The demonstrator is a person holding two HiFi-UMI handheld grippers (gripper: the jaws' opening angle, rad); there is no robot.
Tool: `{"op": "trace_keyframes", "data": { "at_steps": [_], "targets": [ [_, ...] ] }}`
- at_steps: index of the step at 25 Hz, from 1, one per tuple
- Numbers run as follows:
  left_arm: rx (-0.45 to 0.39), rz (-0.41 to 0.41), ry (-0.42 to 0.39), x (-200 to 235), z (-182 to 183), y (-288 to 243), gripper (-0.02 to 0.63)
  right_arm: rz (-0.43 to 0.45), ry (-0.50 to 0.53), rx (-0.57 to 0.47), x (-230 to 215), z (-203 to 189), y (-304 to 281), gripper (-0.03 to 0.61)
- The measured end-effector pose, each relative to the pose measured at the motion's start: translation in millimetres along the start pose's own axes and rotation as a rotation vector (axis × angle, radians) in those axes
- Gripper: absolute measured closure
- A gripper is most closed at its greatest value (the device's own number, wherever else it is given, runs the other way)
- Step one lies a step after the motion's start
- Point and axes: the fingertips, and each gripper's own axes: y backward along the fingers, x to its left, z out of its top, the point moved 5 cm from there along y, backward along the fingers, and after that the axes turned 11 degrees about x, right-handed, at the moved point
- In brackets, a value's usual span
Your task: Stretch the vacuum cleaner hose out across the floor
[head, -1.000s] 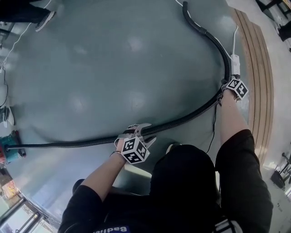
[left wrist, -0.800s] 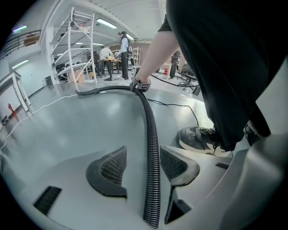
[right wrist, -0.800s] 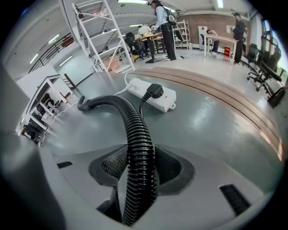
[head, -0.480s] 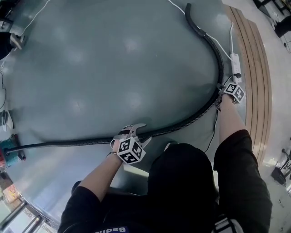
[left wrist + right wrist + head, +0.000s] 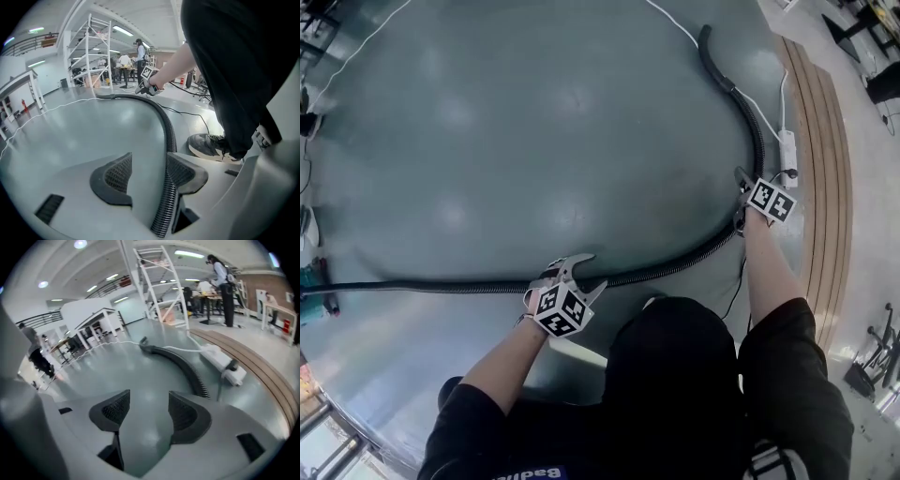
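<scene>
Ribbed black hose [image 5: 675, 264] laid in a long curve across the glossy grey floor [image 5: 534, 141]
It is passed between the parted left tongs [image 5: 149, 159], against one mesh-textured pad only; the right tongs [image 5: 147, 401] are being opened, with nothing between them.

Beyond the black ribbed vacuum hose [image 5: 675, 264], on its far side, the glossy grey-green floor [image 5: 534, 141] lies wide and bare, free for a hand to pass anywhere. Just outside the hose's right-hand bend a white power strip [image 5: 787, 148] lies on the floor, with pale wooden floor strips [image 5: 825, 150] beyond it. A thin white cord [image 5: 670, 21] runs close to the hose's far end. On the hose's near side, a thin black cable [image 5: 741, 277] and the person's dark shoe [image 5: 211, 146] take up the floor.
</scene>
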Motion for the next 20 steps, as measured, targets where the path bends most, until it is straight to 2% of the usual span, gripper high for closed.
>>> {"op": "trace_keyframes", "data": {
  "at_steps": [3, 6, 8, 10, 12, 15, 20],
  "targets": [
    [-0.057, 0.064, 0.092, 18.8, -20.2, 28.8, 0.390, 0.205, 0.189, -0.019, 108.5, 0.1, -10.1, 0.336],
    [-0.154, 0.151, 0.240, 44.4, -47.6, 69.1, 0.390, 0.410, 0.356, -0.035, 234.4, -2.9, -22.3, 0.336],
    [-0.217, 0.192, 0.321, 57.3, -70.6, 99.7, 0.391, 0.520, 0.417, -0.031, 312.4, -12.4, -21.7, 0.336],
    [-0.268, 0.224, 0.349, 71.0, -92.7, 134.3, 0.390, 0.602, 0.453, -0.003, 379.3, -22.0, -17.2, 0.336],
    [-0.296, 0.260, 0.344, 90.7, -118.8, 176.7, 0.390, 0.638, 0.523, 0.026, 437.1, -23.6, -11.4, 0.336],
    [-0.310, 0.337, 0.343, 124.6, -163.1, 256.7, 0.390, 0.629, 0.650, 0.041, 515.9, -6.8, 4.3, 0.336],
    [-0.331, 0.453, 0.392, 135.7, -214.6, 412.2, 0.391, 0.674, 0.696, -0.002, 635.7, 52.8, 90.1, 0.336]
  ]
}}
